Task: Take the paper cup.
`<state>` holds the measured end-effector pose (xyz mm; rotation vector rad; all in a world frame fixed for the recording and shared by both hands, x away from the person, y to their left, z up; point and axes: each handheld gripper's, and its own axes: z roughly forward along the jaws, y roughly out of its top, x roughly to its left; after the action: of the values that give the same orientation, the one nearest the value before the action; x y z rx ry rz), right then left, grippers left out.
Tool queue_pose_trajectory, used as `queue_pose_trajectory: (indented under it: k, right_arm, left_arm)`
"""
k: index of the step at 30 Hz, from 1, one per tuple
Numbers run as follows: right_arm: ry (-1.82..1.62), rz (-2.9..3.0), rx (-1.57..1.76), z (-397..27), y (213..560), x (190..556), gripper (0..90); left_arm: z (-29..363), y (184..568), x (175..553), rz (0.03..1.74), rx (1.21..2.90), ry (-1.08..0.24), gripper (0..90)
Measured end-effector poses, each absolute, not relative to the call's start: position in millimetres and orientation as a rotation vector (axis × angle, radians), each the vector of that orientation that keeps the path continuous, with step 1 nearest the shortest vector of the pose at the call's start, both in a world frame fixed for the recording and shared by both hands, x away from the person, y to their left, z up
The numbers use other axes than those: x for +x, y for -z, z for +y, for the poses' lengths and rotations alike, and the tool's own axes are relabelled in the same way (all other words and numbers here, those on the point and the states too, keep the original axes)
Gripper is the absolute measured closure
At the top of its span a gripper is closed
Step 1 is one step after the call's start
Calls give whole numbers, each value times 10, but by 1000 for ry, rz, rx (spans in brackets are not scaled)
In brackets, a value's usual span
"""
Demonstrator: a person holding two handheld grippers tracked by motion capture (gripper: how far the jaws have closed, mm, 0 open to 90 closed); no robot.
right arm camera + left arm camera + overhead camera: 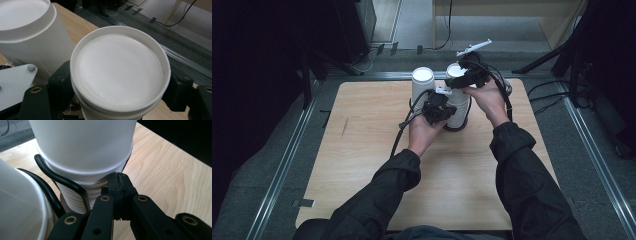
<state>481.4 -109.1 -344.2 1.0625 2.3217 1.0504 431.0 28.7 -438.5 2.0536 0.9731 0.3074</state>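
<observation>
High view: on the wooden table [362,165], toward its far edge, two stacks of upside-down white paper cups stand side by side. The left stack [422,85] stands free. The right stack [458,105] sits between both tools: the left gripper [439,106] meets it low on its near-left side, and the right gripper [469,75] reaches over its top from the right.

Left gripper view: the jaws are pressed fully together, nothing between them, tips resting just beside the ribbed rims [75,200] near the bottom of the right stack. A black wire holder [62,180] curves around that stack.

Right gripper view: the jaws stand partly open on either side of the top cup [120,72], their pads against its wall just under the raised base rim; it looks like a light clasp.

The cups are probably very light and thin-walled, easily crushed and prone to sticking together. The stiffest hold is likely near the base rim, squeezed gently.
</observation>
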Motion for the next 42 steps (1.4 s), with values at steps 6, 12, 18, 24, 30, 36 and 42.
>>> queue_pose_trajectory:
  k: [6, 12, 18, 24, 30, 36, 42]
  right_arm:
    - [-1038, 2291, 1100, -1058, 3436, 4810, 252]
    - [-1020, 2282, 1113, -1027, 3415, 4801, 252]
    - [-1012, 2270, 1135, -1011, 3403, 4797, 251]
    - [-954, 2357, 1102, -1037, 3355, 4824, 251]
    - [-962, 2369, 1084, -1074, 3356, 4826, 251]
    - [-979, 2315, 1133, -1071, 3380, 4803, 251]
    - [-1051, 2215, 1161, -1079, 3459, 4742, 250]
  left_arm:
    - [330, 4375, 4324, 987, 2052, -309, 900]
    - [339, 4364, 4320, 990, 2043, -309, 900]
    - [343, 4357, 4320, 991, 2048, -311, 900]
    - [333, 4375, 4332, 994, 2055, -289, 900]
    - [311, 4375, 4325, 992, 2059, -300, 900]
    - [311, 4370, 4329, 1004, 2055, -298, 900]
    - [301, 4367, 4330, 1006, 2053, -291, 900]
